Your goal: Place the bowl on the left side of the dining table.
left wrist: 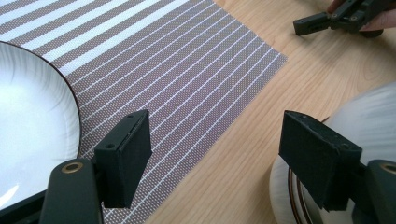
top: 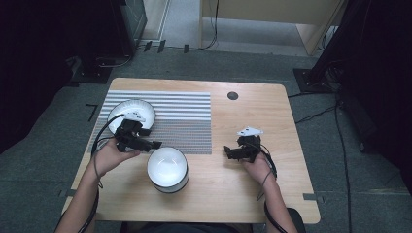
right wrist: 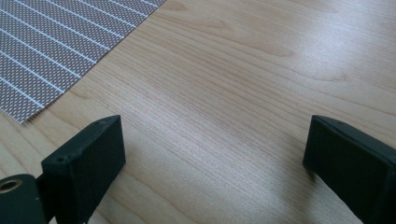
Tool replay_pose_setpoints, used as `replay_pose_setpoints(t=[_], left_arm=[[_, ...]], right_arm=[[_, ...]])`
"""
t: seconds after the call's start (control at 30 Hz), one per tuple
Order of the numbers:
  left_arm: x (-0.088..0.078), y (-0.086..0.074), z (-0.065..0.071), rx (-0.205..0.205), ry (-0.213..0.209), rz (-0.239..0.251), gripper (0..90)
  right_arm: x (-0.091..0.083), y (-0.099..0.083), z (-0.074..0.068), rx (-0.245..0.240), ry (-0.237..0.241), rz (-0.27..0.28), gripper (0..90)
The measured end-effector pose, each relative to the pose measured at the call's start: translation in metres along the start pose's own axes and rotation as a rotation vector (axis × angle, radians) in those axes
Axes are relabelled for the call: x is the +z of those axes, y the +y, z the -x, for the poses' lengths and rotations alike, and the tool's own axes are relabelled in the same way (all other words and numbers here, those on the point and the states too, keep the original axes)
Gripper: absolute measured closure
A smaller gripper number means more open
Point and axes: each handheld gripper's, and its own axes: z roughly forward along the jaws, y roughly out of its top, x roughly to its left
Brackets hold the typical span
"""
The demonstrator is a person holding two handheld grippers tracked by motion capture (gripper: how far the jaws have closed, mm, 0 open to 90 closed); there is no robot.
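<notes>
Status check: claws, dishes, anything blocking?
Left claw open, empty, between plate and bowl. Right claw open over bare table. Nothing blocking.

- No readable text, labels, brands, numbers or signs in any view.
- Striped placemat [top: 165,119]: pattern only, no print.
- White plate [top: 138,110] and white bowl [top: 167,167]: plain, no marks legible.
- Table [top: 252,184]: bare wood grain, no lettering; dark round spot [top: 232,95] near far edge carries nothing readable.
- Black pads in both gripper views: no lettering visible.
</notes>
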Motion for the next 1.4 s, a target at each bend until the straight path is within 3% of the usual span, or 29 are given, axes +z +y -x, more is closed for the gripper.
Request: replay_pose_setpoints(t=[0.9,1.4], left_arm=[[-0.017,0.006,0.008,-0.008,-0.002,0.017,24.9],[-0.026,0.011,0.014,-0.003,-0.026,0.043,24.8]], right_arm=[[0.000,0.000,0.000,0.003,-0.002,-0.001,4.6],[0.000,0.000,0.000,0.003,-0.002,-0.001,4.6]])
